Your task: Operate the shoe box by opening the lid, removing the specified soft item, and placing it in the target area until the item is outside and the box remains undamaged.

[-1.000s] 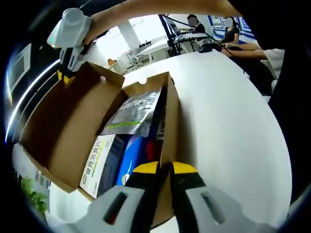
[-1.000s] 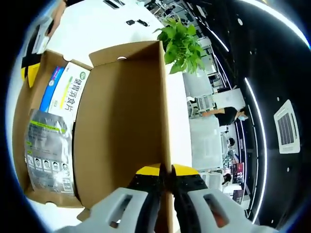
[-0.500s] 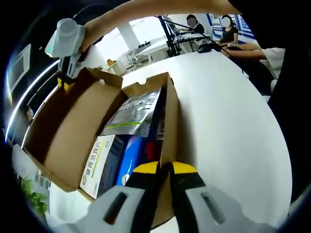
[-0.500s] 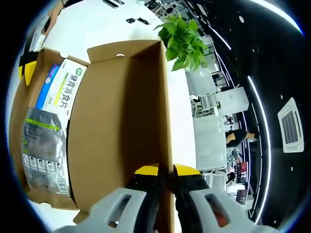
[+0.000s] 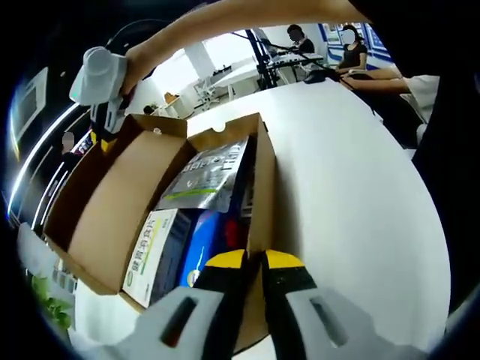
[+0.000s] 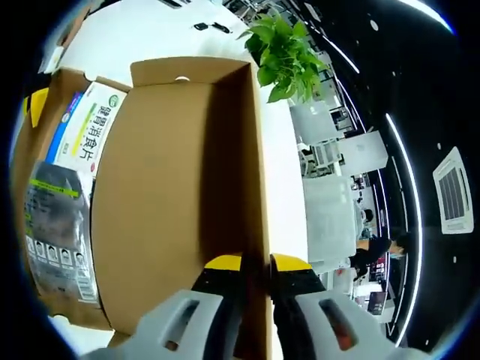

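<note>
The big white counter (image 5: 352, 172) carries an open brown shoe box (image 5: 259, 187). In the left gripper view the box's long side runs away from the camera, from the yellow-tipped jaws at the bottom up toward the far end of the counter. The lid (image 5: 112, 202) is swung open to the left and stands up at a slant, joined to the box along its long side. In the right gripper view the lid (image 6: 172, 195) is a wide brown sheet with a folded flap at its far end. The right hand-held gripper (image 6: 255, 264) has its jaws pinched on the thin edge of the lid. It also shows at the top left of the left gripper view (image 5: 105, 124), held by a person's hand at the lid's far corner. The left hand-held gripper (image 5: 254, 260) has its jaws closed on the near end of the box's right wall. Inside the box lie a grey soft pouch (image 5: 210, 174) at the far end, a white packet with green letters (image 5: 150, 251), and a blue packet (image 5: 201, 244) beside it. A green plant (image 6: 283, 52) stands past the lid.
</note>
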Tool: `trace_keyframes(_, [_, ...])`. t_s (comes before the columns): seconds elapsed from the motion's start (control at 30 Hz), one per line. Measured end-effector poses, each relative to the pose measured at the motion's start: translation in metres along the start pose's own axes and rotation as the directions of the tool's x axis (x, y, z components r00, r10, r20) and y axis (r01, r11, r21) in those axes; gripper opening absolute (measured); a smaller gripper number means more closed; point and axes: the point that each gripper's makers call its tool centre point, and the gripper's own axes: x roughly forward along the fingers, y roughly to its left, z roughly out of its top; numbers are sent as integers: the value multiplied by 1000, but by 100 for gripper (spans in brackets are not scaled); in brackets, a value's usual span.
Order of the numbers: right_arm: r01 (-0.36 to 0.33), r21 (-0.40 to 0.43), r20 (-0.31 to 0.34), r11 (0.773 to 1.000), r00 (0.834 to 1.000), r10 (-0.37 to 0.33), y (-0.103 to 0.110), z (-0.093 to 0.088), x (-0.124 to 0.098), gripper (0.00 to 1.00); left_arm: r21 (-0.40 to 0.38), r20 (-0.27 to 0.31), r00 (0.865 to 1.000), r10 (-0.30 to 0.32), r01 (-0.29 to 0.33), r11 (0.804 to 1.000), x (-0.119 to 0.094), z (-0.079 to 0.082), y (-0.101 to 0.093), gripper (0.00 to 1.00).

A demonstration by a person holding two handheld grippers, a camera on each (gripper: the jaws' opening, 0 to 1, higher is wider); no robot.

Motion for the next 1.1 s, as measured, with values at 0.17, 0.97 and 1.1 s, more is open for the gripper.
trace_keyframes(0.17, [-1,-22,3,1000,1000,1,3,-2,7,11,-3,1,1000,-3,3,1000,0,0,0,7])
trace_keyframes(0.97, [-43,-8,3,999,999,43,10,-8,27,14,-12,2,1000,-3,3,1000,0,-1,0,7])
trace_keyframes(1.1, [-57,0,8,998,998,57,12,-10,33,14,-11,2,1000,-4,4,1000,0,-1,0,7])
